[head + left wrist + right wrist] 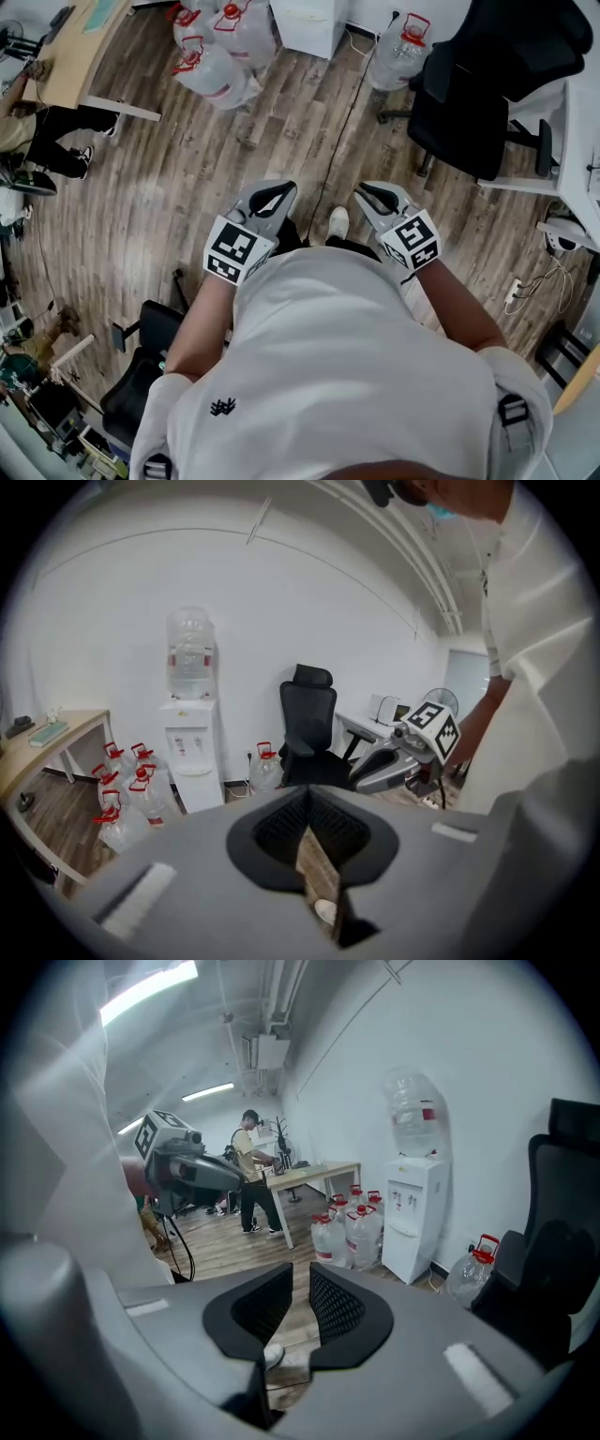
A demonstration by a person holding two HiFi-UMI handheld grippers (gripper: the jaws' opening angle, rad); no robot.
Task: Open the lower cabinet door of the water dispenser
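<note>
The white water dispenser (192, 747), with a clear bottle on top, stands against the far wall a few steps away. Its lower cabinet door (200, 791) is closed. It also shows in the right gripper view as the dispenser (413, 1215), and at the top of the head view as a white dispenser top (307, 23). I hold both grippers in front of my body, pointing towards it, far from the door. My left gripper (308, 791) has its tips touching, with nothing in them. My right gripper (300, 1269) shows a narrow empty gap between its pads.
Several red-capped water jugs (127, 794) crowd the floor left of the dispenser, and one jug (265, 769) stands to its right. A black office chair (487, 89) is at the right. A wooden desk (80, 42) is at the left, where a person (251, 1171) stands. A cable (342, 122) runs across the wood floor.
</note>
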